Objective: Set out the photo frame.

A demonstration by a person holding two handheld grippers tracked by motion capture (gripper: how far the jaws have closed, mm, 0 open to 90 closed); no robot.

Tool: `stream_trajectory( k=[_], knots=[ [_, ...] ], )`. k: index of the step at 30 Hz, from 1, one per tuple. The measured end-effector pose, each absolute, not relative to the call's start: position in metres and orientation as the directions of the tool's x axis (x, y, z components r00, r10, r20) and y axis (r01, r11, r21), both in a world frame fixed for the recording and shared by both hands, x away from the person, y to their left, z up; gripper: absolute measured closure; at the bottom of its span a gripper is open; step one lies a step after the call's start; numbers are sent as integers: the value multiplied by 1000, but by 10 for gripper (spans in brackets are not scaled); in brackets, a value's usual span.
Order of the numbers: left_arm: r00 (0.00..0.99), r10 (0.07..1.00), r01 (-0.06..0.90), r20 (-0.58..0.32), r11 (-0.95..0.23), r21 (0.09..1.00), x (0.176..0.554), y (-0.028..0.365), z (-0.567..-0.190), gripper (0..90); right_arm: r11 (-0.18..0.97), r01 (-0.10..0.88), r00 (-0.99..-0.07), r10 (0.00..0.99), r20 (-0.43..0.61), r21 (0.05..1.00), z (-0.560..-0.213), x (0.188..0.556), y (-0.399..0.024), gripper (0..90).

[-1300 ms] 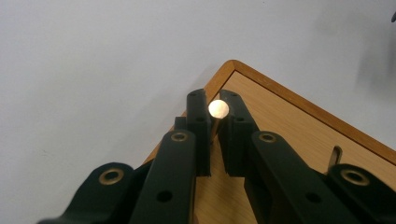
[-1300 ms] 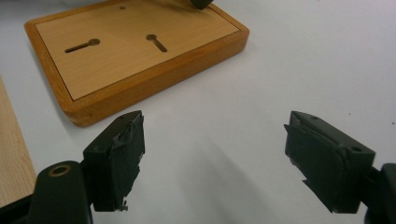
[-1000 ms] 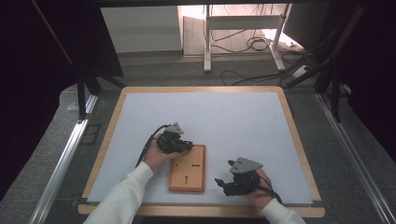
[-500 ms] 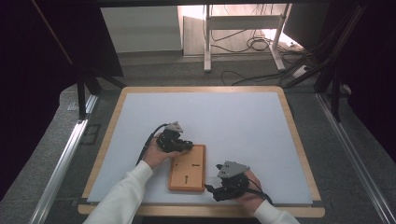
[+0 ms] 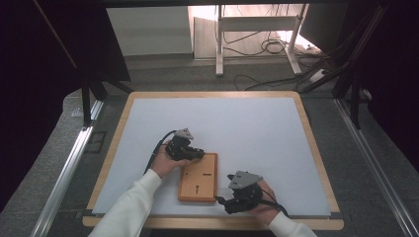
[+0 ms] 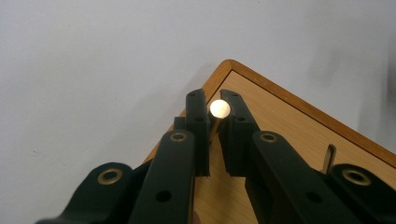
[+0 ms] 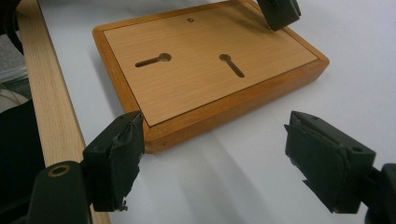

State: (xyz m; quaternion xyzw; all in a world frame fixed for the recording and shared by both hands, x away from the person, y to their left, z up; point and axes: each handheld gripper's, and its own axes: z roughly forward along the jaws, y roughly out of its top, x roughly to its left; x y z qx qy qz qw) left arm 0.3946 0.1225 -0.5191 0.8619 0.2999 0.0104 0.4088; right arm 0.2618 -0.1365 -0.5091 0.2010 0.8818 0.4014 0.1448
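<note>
Item: wooden board [image 5: 198, 177], flat rectangular panel with two keyhole slots, lying at lower centre of the high view on the white table mat [image 5: 257, 128], near the front wooden edge. Left gripper [image 6: 214, 109], at the board's upper left corner in the high view, is clamping its jaws on a small brass pin [image 6: 219, 108], which is standing over that corner of the board. Right gripper [image 7: 212, 154] is holding its jaws wide apart with nothing between them, one jaw just beside the board's near corner. Progress, as judged: pin is being gripped, board not yet secured by the right gripper; the pin work remains.
</note>
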Motion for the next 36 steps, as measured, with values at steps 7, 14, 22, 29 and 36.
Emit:
stream_trajectory(
  k=[7,14,22,29,36],
  knots=[
    [816,524,521,-243,-486,701,398,123,-518,833,614,212,-887,448,-114,760,-507,259,-127,185],
    [816,517,528,-258,-486,696,400,123,-518,833,676,183,-895,414,-163,713,-512,256,-113,127],
    [809,513,547,-287,-479,686,405,125,-518,831,716,139,-884,401,-240,685,-515,253,-97,94],
    [805,507,558,-307,-471,684,407,125,-519,829,758,97,-875,374,-308,645,-520,250,-78,90],
    [805,503,560,-314,-472,680,408,126,-519,827,795,45,-841,357,-407,605,-526,250,-69,105]
  ],
)
